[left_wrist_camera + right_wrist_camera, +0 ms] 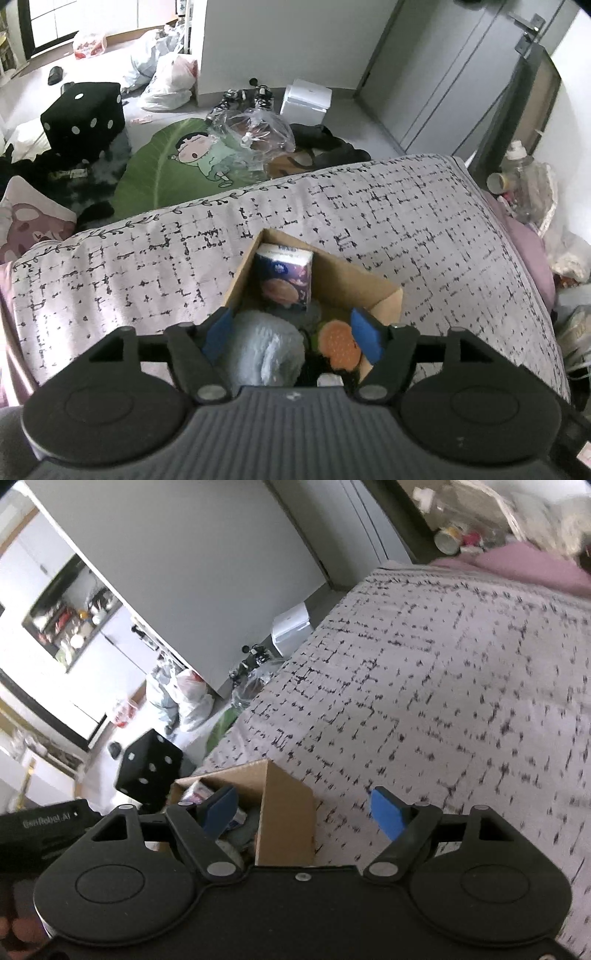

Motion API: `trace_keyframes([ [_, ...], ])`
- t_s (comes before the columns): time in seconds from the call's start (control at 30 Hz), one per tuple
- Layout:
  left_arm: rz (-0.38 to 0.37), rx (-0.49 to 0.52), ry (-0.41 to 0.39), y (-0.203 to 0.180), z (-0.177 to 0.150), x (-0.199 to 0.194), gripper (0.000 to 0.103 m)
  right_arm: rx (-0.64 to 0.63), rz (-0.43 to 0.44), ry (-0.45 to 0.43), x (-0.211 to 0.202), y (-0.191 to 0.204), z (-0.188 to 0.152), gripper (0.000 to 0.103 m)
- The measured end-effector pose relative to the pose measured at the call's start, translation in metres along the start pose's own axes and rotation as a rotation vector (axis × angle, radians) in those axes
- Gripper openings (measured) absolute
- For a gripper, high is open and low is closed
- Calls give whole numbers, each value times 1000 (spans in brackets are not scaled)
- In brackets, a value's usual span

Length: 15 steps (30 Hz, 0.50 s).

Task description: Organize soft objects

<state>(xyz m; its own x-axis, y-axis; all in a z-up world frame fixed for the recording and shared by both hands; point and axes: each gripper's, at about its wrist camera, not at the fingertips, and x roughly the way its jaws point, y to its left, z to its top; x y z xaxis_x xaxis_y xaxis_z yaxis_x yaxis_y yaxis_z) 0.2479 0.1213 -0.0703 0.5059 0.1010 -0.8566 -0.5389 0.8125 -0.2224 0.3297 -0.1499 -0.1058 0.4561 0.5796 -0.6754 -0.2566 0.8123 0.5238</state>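
A cardboard box (369,282) sits on the bed's grey patterned cover (406,221). Inside it a purple tissue pack (286,277) stands upright. Beside the pack lie a grey fluffy cloth (266,347) and an orange burger-shaped plush (338,349). My left gripper (291,334) hangs over the box, open, its blue pads on either side of the cloth and plush without touching them. In the right wrist view my right gripper (303,812) is open above the box's near corner (284,812), with nothing held. The picture there is blurred.
On the floor beyond the bed are a black dice-shaped stool (83,118), a green leaf rug (147,177), a clear plastic bag (255,129) and a white box (304,99). Bottles and cups (517,173) crowd the bed's right side.
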Motion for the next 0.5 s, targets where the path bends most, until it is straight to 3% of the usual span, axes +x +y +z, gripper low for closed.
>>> trace_keyframes([
  [0.17, 10, 22, -14, -3, -8, -11, 78, -94, -59, -40, -24, 4, -18, 87],
  [0.5, 23, 104, 19, -11, -43, -21, 79, -76, -152, -105, -68, -18, -38, 97],
])
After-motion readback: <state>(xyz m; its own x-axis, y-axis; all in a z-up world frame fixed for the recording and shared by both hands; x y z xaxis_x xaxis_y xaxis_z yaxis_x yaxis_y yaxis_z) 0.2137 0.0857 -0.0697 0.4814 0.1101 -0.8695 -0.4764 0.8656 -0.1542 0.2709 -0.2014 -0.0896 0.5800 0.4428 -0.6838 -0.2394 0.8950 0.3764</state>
